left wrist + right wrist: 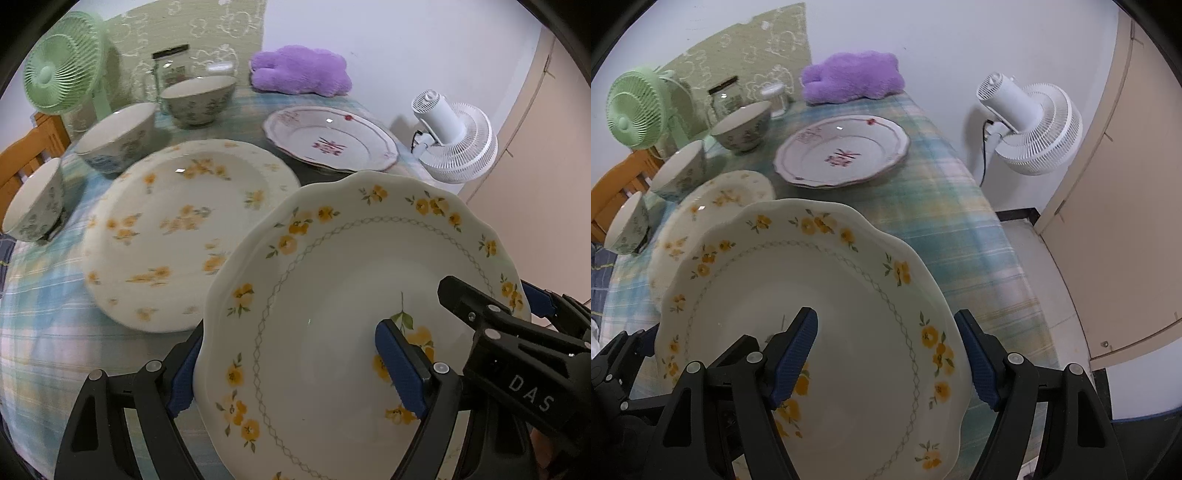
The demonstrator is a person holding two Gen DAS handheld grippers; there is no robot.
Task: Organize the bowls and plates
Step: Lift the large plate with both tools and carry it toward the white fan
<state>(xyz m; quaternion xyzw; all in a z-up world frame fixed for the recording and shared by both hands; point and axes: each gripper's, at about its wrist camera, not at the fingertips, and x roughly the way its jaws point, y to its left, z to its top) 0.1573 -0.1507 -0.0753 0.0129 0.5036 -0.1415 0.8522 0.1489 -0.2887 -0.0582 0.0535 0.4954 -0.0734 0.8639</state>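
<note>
Plaid cloth in pale blue and green covers the surface [953, 221]. Both grippers pinch one glossy scalloped plate [332, 295] with yellow flowers, held tilted above it: the left gripper [291, 365] on its near-left rim, the right gripper [886, 354] on its right rim, "DAS" readable on its body. At 10 o'clock sit three floral bowls [122, 136]; at 12, a red-patterned plate [846, 147].

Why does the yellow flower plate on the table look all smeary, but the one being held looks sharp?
Left wrist view: the resting yellow-flower plate and the bowls are smeared by motion blur, while the held scalloped plate is crisp between the blue-padded fingers. Right wrist view: only mild blur; the fisheye lens curves the tablecloth edge and darkens the corners.
</note>
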